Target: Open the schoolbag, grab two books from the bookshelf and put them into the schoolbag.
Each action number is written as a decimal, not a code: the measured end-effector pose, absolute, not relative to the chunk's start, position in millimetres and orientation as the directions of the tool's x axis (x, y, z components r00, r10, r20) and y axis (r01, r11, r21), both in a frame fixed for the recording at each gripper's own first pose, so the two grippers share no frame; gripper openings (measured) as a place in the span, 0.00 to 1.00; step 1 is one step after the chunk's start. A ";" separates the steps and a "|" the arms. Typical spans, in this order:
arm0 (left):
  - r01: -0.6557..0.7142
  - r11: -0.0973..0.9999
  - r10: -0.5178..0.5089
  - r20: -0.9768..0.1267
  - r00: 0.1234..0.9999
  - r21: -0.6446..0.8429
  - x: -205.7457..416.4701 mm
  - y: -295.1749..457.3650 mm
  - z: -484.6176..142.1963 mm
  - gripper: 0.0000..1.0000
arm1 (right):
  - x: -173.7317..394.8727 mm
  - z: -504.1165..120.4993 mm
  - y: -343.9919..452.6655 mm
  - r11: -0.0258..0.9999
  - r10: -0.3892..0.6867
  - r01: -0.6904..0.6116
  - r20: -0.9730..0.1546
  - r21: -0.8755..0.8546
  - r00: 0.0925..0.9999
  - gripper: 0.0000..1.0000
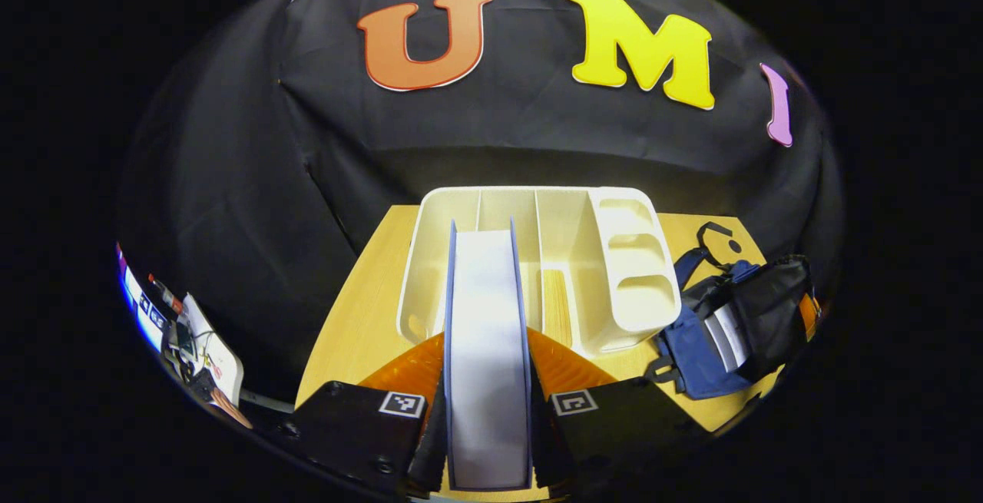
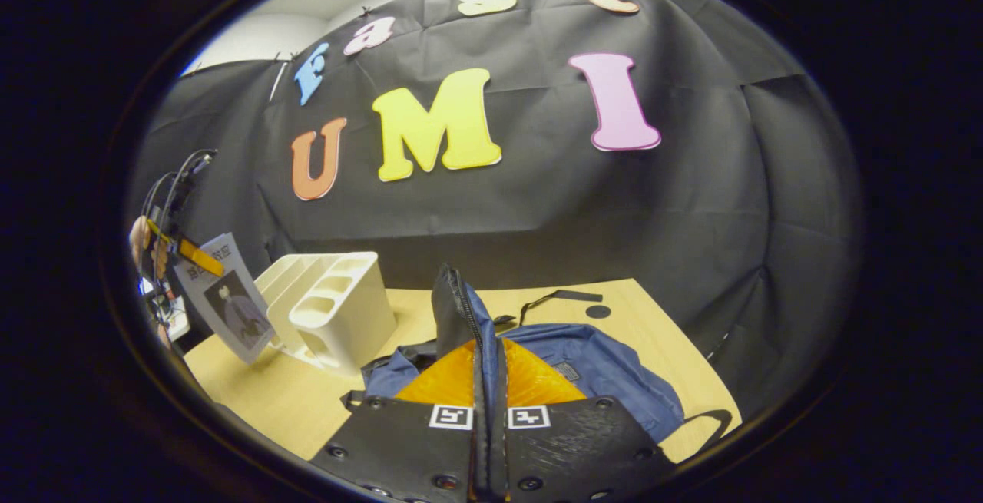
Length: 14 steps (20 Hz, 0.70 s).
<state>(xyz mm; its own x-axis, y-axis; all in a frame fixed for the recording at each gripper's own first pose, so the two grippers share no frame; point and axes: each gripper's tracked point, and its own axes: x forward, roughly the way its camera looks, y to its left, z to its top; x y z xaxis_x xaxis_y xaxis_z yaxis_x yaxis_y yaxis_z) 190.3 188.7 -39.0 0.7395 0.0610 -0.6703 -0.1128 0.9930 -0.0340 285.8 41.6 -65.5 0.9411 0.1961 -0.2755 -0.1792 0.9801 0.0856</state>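
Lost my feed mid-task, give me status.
Left gripper shut on second book, above bookshelf. Right gripper shut on schoolbag flap, holding it open. First book already inside schoolbag. Path clear.

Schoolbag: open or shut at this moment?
Open. The right gripper pinches the schoolbag flap upward, and the left gripper view shows a book inside its mouth.

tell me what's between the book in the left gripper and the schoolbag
In the left gripper view, the white bookshelf stands between the held book and the schoolbag.
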 end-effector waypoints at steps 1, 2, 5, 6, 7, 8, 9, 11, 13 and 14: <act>-0.119 0.992 0.060 -0.672 0.738 -0.042 174.5 189.7 -43.6 0.46 | 283.6 -64.9 47.5 0.977 0.209 -0.191 -0.275 0.092 0.938 0.02; -0.129 0.991 0.064 -0.676 0.734 -0.047 162.1 191.0 -51.3 0.46 | 281.9 -60.9 55.2 0.973 0.228 -0.209 -0.267 0.099 0.936 0.00; -0.155 0.981 0.037 -0.671 0.741 -0.117 130.3 186.9 -61.6 0.46 | 281.0 -59.8 63.8 0.970 0.242 -0.228 -0.255 0.085 0.936 0.02; -0.165 0.974 0.020 -0.669 0.743 -0.154 123.7 183.4 -63.5 0.46 | 280.3 -59.6 66.9 0.969 0.247 -0.233 -0.259 0.084 0.934 0.02; -0.166 0.969 0.006 -0.655 0.756 -0.182 118.9 180.1 -61.7 0.46 | 279.6 -60.5 68.3 0.969 0.248 -0.235 -0.261 0.083 0.933 0.02; -0.174 0.963 -0.003 -0.654 0.757 -0.206 113.0 178.5 -64.8 0.46 | 279.7 -59.7 68.3 0.969 0.246 -0.232 -0.263 0.080 0.933 0.02; -0.181 0.957 -0.010 -0.650 0.759 -0.225 108.8 176.4 -65.1 0.46 | 279.1 -59.6 67.8 0.970 0.243 -0.230 -0.263 0.078 0.934 0.02; -0.162 0.947 -0.050 -0.628 0.777 -0.276 106.0 164.5 -61.2 0.49 | 278.6 -56.3 67.5 0.971 0.237 -0.226 -0.260 0.071 0.936 0.02; -0.143 0.933 -0.093 -0.604 0.792 -0.331 105.9 147.5 -55.4 0.46 | 277.8 -55.1 67.2 0.973 0.231 -0.220 -0.261 0.070 0.937 0.02; -0.130 0.924 -0.118 -0.592 0.797 -0.359 106.3 139.9 -54.3 0.46 | 277.5 -55.2 66.5 0.974 0.226 -0.216 -0.263 0.069 0.938 0.02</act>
<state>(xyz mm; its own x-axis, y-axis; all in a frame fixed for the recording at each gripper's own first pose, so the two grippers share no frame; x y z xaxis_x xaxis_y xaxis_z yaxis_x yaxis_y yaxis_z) 106.3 139.9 -54.3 0.7975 -0.1179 -0.5917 -0.1296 0.9243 -0.3589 277.5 66.5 -55.2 0.9379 0.2263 -0.2631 -0.2157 0.9740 0.0689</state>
